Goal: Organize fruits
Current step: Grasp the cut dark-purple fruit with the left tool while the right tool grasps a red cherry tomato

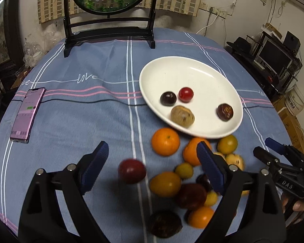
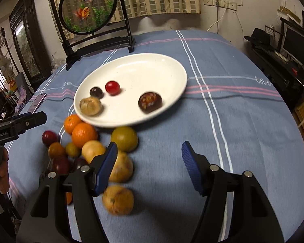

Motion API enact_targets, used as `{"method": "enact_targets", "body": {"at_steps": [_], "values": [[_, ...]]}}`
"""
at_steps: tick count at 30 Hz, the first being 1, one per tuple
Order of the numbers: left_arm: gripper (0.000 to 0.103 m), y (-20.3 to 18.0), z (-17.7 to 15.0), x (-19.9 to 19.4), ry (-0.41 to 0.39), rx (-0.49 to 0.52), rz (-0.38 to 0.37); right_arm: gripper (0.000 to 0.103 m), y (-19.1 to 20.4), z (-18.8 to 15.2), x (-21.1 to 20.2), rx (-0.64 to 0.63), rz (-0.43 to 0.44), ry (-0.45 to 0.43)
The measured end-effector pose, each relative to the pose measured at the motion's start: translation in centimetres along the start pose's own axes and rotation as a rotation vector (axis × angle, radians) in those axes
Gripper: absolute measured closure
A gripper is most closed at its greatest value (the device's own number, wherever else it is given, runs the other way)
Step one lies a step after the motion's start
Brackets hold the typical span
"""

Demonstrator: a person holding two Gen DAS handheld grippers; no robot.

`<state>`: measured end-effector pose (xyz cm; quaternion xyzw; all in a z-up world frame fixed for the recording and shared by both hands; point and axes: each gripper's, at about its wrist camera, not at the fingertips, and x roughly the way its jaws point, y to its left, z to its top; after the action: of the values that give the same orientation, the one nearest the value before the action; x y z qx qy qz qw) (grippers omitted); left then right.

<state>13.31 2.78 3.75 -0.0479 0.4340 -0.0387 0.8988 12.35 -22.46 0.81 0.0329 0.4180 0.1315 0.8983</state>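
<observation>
My left tongs point(image 1: 152, 162) and right tongs point(image 2: 149, 160) both gape empty. Glossy oval white plate point(image 1: 192, 75) at twelve o'clock; only the left view shows the flat phone point(image 1: 27, 114).

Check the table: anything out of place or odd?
Nothing spilled or damaged. Only four fruits sit on the white plate; the rest are still heaped on the tablecloth beside its near rim. A phone lies off to the left.

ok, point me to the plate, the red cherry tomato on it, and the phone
plate point(image 1: 192, 70): left wrist view, bare white inner surface near the far rim.
red cherry tomato point(image 1: 185, 94): left wrist view, centre of its skin.
phone point(image 1: 28, 113): left wrist view, middle of its lit screen.
</observation>
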Motion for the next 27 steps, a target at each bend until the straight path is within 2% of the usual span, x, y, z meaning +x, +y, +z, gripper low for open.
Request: {"method": "enact_targets", "body": {"at_steps": [8,17,27], "values": [[0.012,0.3,-4.8,-2.0,0.023,0.023,-0.010,0.037,0.6,-3.5,-1.7,0.000,0.007,0.015],[0.012,0.9,-9.0,-2.9,0.054,0.007,-0.019,0.037,3.4,-6.9,-3.6,-0.085,0.040,0.009],[0.009,1.6,-10.5,-3.0,0.075,-0.008,-0.020,0.037,6.8,-8.5,-2.8,-0.188,0.065,0.047]]}}
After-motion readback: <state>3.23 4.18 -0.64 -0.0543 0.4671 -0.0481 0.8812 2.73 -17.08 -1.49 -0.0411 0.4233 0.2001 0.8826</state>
